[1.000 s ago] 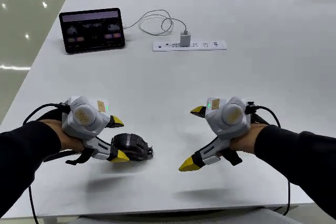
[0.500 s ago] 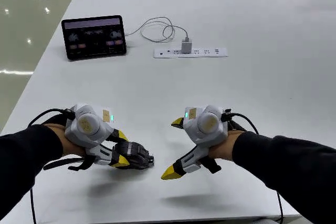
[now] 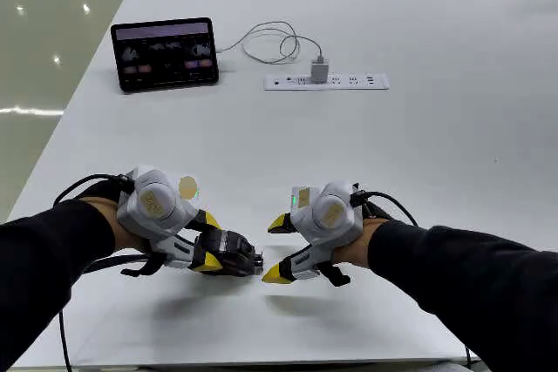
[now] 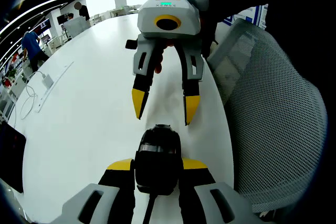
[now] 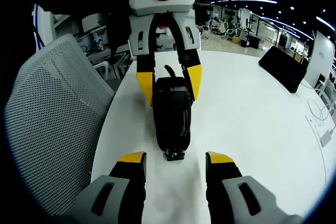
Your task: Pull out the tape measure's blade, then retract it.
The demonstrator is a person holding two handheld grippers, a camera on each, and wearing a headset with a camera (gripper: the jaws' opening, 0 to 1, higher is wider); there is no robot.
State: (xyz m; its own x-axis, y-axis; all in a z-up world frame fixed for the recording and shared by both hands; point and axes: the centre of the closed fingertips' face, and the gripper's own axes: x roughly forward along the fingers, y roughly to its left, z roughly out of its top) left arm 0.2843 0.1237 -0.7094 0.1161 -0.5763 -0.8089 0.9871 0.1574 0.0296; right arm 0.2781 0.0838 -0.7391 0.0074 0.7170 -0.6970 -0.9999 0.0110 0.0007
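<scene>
A black tape measure point(image 3: 230, 253) rests on the white table point(image 3: 349, 154) with my left gripper point(image 3: 211, 241) shut on its body. The left gripper view has the case point(image 4: 157, 156) clamped between the yellow-tipped jaws. My right gripper point(image 3: 277, 249) is open and faces the tape measure's blade end from the right, a short way off. The blade's hook point(image 5: 174, 154) lies just ahead of the gap of my right gripper point(image 5: 176, 158), untouched. The blade is wound in. In the left gripper view the right gripper point(image 4: 165, 107) points back at the case.
A dark tablet point(image 3: 166, 51) stands at the far left of the table. A white power strip point(image 3: 327, 83) with a charger and looped cable point(image 3: 270, 41) lies at the far middle. A mesh chair back point(image 5: 52, 124) stands off the near table edge.
My right gripper has moved left and now has its open jaws right by the tape measure's blade end. The left gripper keeps its hold on the case.
</scene>
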